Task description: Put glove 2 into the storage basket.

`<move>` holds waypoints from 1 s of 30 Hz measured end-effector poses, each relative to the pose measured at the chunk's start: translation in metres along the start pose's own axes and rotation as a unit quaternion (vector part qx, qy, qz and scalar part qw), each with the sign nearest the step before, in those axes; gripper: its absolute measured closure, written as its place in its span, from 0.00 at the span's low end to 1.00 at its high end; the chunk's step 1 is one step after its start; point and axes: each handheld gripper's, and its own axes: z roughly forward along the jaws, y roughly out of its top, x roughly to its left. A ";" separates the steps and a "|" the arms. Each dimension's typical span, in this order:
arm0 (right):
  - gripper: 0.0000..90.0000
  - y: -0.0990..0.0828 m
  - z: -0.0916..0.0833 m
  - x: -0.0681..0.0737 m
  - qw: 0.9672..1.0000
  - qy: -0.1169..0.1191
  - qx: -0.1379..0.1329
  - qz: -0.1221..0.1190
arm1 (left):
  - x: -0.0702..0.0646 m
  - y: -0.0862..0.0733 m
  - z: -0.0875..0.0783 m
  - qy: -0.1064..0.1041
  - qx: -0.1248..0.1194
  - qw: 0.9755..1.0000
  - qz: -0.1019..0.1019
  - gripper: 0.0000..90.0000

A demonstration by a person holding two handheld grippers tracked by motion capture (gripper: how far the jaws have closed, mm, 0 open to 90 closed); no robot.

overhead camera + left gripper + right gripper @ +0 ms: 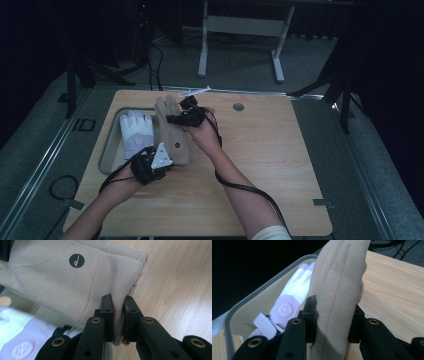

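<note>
dark room all around, and under the lamp a pale wooden table (260, 165) with a grey tray (111, 150) set at its left side. we're carrying a beige glove (172, 131) between both tools, held up above the tabletop right at the tray's near-right edge. our left gripper (119, 315) has its jaws pinched tight on the cuff edge of the beige glove, fabric squeezed thin between the pads. our right gripper (334, 315) is clamped across the finger end, the thick fleece bunched between its jaws. from the high view we see the left gripper (150, 162) at the cuff and the right gripper (187, 116) at the fingers. down in the tray lies a white glove (136, 132), flat, with a round logo on its back.
</note>
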 end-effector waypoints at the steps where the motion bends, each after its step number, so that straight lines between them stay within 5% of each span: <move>1: 0.75 0.002 0.004 0.003 1.000 -0.001 0.001 -0.004 | 0.002 -0.003 -0.001 0.001 0.002 1.000 -0.003 0.91; 22: 0.75 0.030 0.078 0.051 0.998 0.036 0.022 -0.043 | 0.030 -0.062 -0.021 0.026 0.027 0.997 -0.061 0.91; 30: 0.75 0.034 0.100 0.055 0.997 0.038 0.039 -0.050 | 0.039 -0.075 -0.019 0.033 0.032 0.996 -0.080 0.91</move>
